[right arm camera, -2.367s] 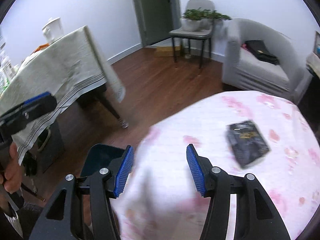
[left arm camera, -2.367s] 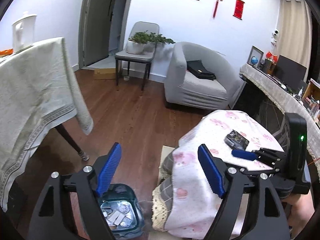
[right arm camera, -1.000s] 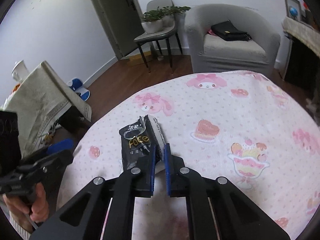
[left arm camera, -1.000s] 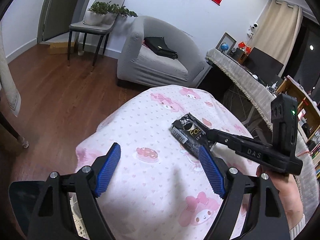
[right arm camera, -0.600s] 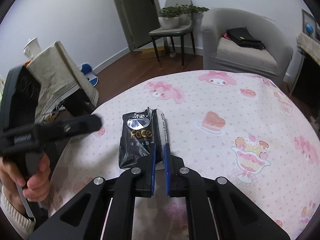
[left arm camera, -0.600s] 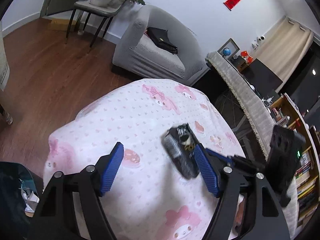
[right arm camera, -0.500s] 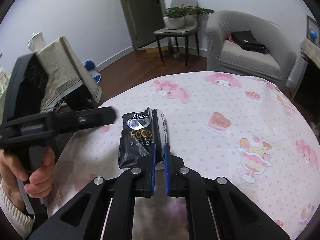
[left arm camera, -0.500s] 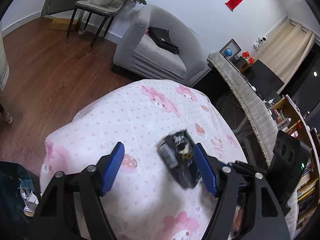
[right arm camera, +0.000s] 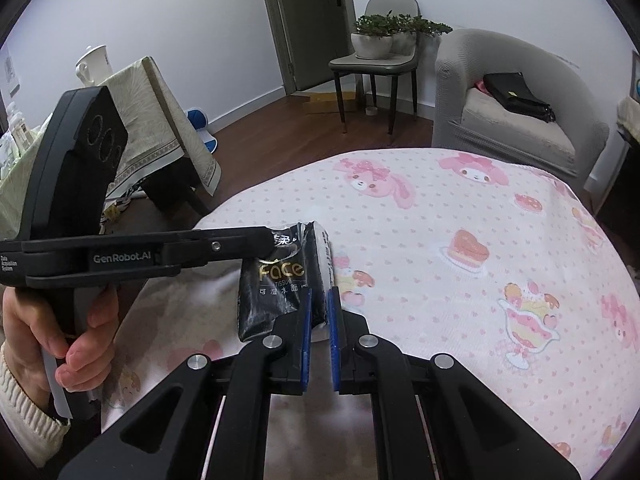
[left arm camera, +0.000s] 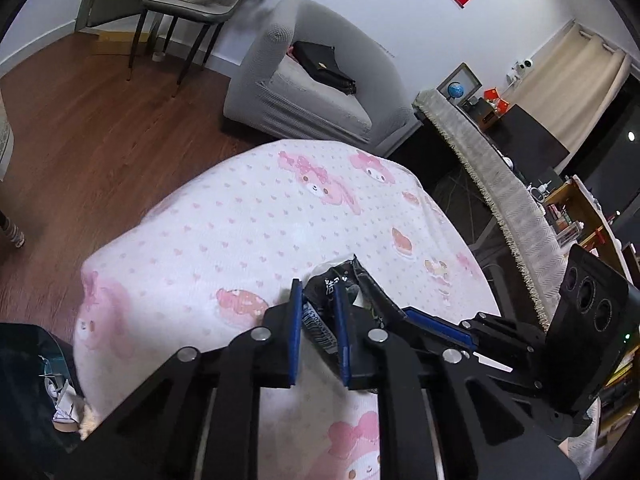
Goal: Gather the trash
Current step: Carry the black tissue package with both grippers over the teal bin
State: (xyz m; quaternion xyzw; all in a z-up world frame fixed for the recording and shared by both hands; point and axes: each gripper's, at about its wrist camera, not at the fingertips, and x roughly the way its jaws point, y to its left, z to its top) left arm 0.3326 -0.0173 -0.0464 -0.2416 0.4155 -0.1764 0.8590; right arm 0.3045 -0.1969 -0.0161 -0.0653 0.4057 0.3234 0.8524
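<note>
Left gripper (left arm camera: 318,304) newly clamped (pink tablecloth (left arm camera: 240,232))

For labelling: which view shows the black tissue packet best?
The right wrist view: the black tissue packet shows its printed face. The left wrist view shows only its torn top, largely hidden between the left gripper fingers.

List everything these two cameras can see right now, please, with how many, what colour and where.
Tissue pack: one, black, above the tablecloth, gripped at both ends.
Tablecloth: one, pink-patterned, covering the table.
Armchair: one, grey, behind the table.
Handbag: one, black, on the armchair seat.
Chair: one, grey, by the door.
Potted plants: green, on the chair.
Bin: one, dark, beside the table.
Left gripper: black, blue pads, just closed on the pack.
Right gripper: same, clamping the pack.
Hand: one, holding the left gripper.
</note>
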